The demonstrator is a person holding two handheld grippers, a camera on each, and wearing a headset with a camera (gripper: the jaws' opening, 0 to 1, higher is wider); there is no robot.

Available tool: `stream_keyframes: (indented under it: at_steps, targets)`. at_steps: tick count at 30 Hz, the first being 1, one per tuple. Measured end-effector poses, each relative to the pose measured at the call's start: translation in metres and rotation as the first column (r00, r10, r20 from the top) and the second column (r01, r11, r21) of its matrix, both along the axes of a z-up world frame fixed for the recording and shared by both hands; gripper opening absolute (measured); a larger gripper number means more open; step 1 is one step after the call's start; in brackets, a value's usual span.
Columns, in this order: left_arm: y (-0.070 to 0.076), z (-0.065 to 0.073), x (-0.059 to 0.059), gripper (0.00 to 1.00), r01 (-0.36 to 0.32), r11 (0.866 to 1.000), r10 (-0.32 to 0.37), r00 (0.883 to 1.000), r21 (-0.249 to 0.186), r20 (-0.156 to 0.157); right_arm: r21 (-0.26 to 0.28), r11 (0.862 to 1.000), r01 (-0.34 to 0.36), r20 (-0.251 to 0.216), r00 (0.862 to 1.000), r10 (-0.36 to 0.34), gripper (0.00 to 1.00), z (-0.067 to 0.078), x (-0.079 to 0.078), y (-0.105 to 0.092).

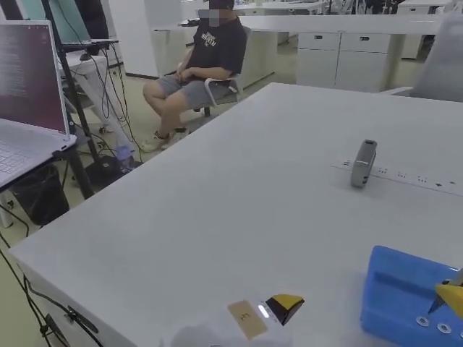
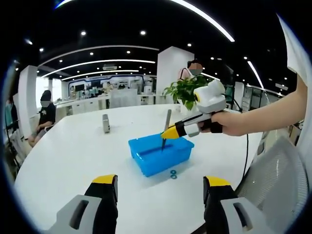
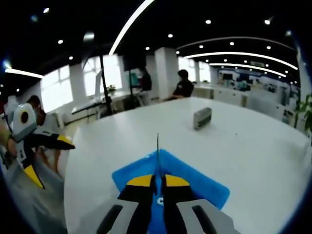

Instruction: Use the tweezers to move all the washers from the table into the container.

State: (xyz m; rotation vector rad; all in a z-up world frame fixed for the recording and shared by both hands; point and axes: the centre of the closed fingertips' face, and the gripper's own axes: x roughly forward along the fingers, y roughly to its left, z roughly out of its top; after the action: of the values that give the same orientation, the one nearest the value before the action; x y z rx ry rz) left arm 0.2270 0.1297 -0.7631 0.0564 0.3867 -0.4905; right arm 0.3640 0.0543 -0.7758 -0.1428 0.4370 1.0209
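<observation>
A blue container point(image 1: 402, 289) stands at the table's near right, with two washers point(image 1: 423, 322) lying inside it. My right gripper point(image 3: 157, 179) is shut on thin metal tweezers point(image 3: 157, 148) that point down over the container point(image 3: 200, 185). In the left gripper view, the right gripper point(image 2: 171, 131) holds the tweezers' tip point(image 2: 164, 141) inside the container point(image 2: 158, 155). A small ring-shaped washer point(image 2: 173, 174) lies on the table just in front of the container. My left gripper point(image 2: 161, 187) stands open with nothing between its jaws, to the container's left point(image 1: 286, 307).
A grey box point(image 1: 363, 163) stands upright on the white table point(image 1: 239, 202) beyond the container, by a power strip point(image 1: 412, 176). A laptop on a stand point(image 1: 29, 94) is at the far left. A person sits on a chair point(image 1: 202, 61) past the table's far edge.
</observation>
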Motion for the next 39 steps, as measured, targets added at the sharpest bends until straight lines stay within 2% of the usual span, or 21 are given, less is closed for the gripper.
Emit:
stream_keyframes:
  at_steps: [4, 9, 16, 19, 22, 31, 37, 38, 39]
  targets:
    - [0.0, 0.0, 0.0, 0.71, 0.002, 1.0, -0.002, 1.0, 0.001, -0.001, 0.023, 1.0, -0.01, 0.017, 1.0, 0.009, 0.03, 0.015, -0.014, 0.001]
    - [0.0, -0.001, 0.0, 0.71, 0.004, 1.0, -0.004, 1.0, 0.007, -0.004, 0.044, 0.999, -0.017, 0.027, 1.0, 0.015, 0.03, 0.026, -0.027, 0.001]
    - [-0.001, -0.002, -0.001, 0.71, 0.007, 1.0, -0.007, 1.0, 0.009, -0.007, 0.06, 0.997, -0.056, 0.015, 0.998, 0.055, 0.03, 0.025, -0.046, 0.004]
    - [-0.001, -0.002, -0.001, 0.71, 0.007, 1.0, -0.006, 1.0, 0.011, -0.008, 0.054, 0.996, -0.072, 0.001, 0.997, 0.072, 0.03, 0.019, -0.054, 0.006]
    - [-0.001, -0.002, -0.001, 0.71, 0.007, 1.0, -0.007, 1.0, 0.013, -0.009, 0.04, 0.995, -0.089, -0.019, 0.996, 0.09, 0.03, 0.007, -0.059, 0.008]
    - [-0.001, -0.005, -0.001, 0.68, 0.012, 1.0, -0.011, 1.0, 0.028, -0.019, -0.013, 0.995, -0.1, -0.081, 0.992, 0.098, 0.03, -0.026, -0.066, 0.007]
    - [0.0, -0.006, -0.001, 0.68, 0.012, 0.999, -0.012, 1.0, 0.032, -0.022, -0.03, 0.995, -0.091, -0.108, 0.99, 0.088, 0.03, -0.04, -0.067, 0.006]
    - [0.0, -0.006, -0.001, 0.68, 0.013, 0.999, -0.012, 1.0, 0.032, -0.022, -0.006, 0.997, -0.075, -0.099, 0.992, 0.074, 0.04, -0.037, -0.065, 0.007]
    - [-0.001, -0.006, -0.001, 0.68, 0.013, 0.999, -0.012, 1.0, 0.033, -0.022, -0.008, 0.997, -0.07, -0.113, 0.991, 0.069, 0.04, -0.038, -0.064, 0.007]
